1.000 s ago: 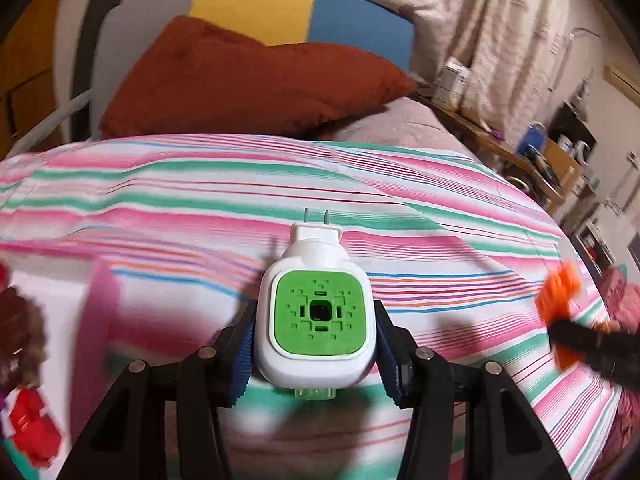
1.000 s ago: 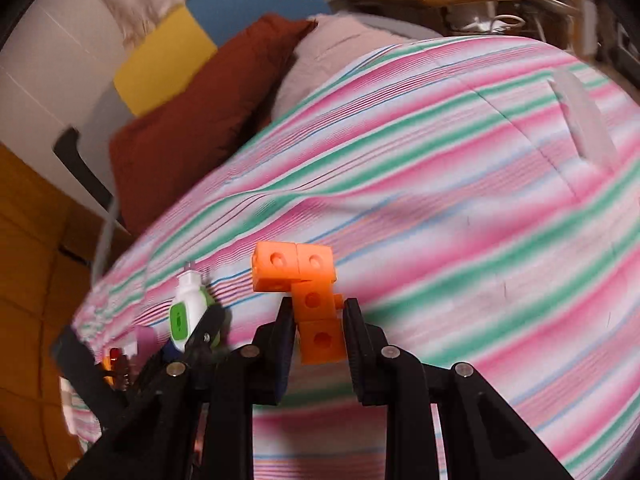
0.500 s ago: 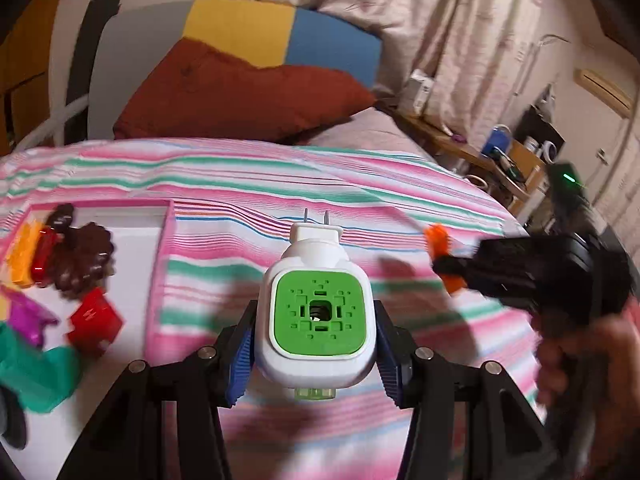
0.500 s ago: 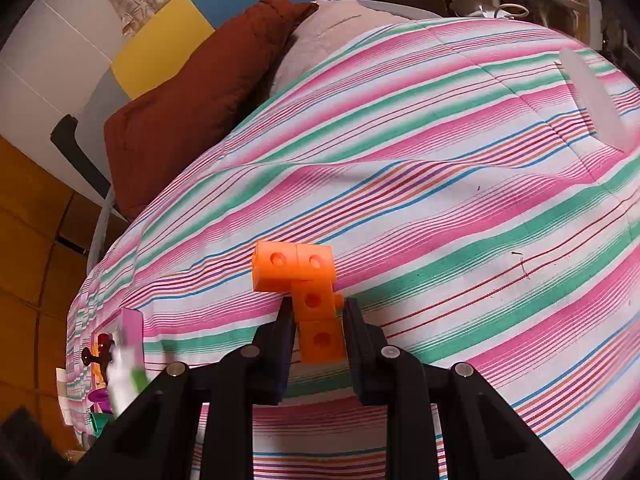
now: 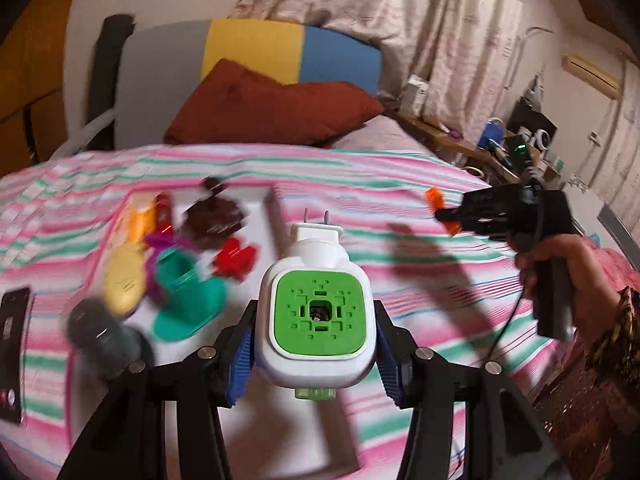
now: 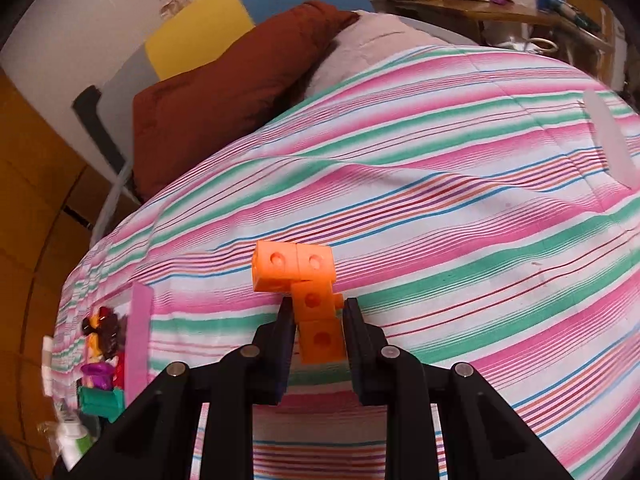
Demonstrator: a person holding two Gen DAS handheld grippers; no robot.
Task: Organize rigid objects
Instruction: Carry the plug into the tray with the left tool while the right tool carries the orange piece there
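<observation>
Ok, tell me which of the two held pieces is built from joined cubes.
The orange plastic block piece in the right gripper; the left gripper holds a smooth white plug-in device with a green face.

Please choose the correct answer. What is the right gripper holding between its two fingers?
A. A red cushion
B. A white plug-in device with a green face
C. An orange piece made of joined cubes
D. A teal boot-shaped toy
C: in the right wrist view the right gripper is closed on the orange cube piece above the striped blanket.

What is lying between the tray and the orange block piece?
Only bare striped blanket lies between the tray and the orange block piece, shown in the right wrist view.
</observation>
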